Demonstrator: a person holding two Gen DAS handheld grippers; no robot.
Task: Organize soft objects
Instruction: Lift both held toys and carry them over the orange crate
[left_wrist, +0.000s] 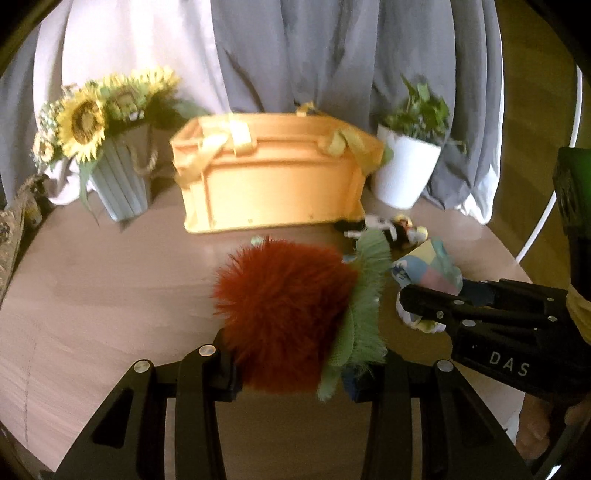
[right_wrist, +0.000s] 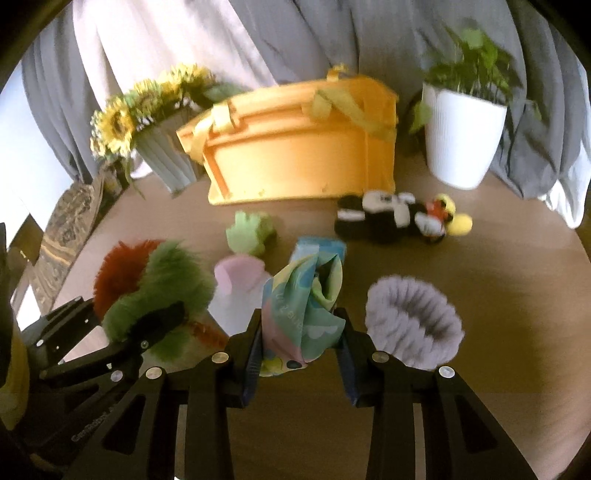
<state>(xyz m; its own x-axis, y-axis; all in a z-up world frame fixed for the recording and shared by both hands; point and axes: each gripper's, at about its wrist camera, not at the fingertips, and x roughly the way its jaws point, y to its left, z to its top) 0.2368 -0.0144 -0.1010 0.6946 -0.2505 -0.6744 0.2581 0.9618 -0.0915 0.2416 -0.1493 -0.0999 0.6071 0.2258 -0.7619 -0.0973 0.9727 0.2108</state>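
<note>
A shaggy rust-red and green plush toy (left_wrist: 284, 314) sits clamped in the left gripper (left_wrist: 295, 373), above the brown table (left_wrist: 110, 295). The right gripper (right_wrist: 301, 354) pinches a pastel patterned cloth (right_wrist: 303, 310). Only the right wrist view shows the grey ribbed scrunchie (right_wrist: 413, 325), the pink piece (right_wrist: 240, 284) and the green hand-shaped toy (right_wrist: 247, 234) before the orange basket (right_wrist: 295, 155). The left wrist view reads "DAS" on the right gripper's body.

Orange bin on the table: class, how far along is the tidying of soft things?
Done: nothing visibly in the orange bin. In hand: left tongs grip a red-green fluffy toy; right tongs grip a pastel cloth. Left: plush doll, grey scrunchie, green glove.
</note>
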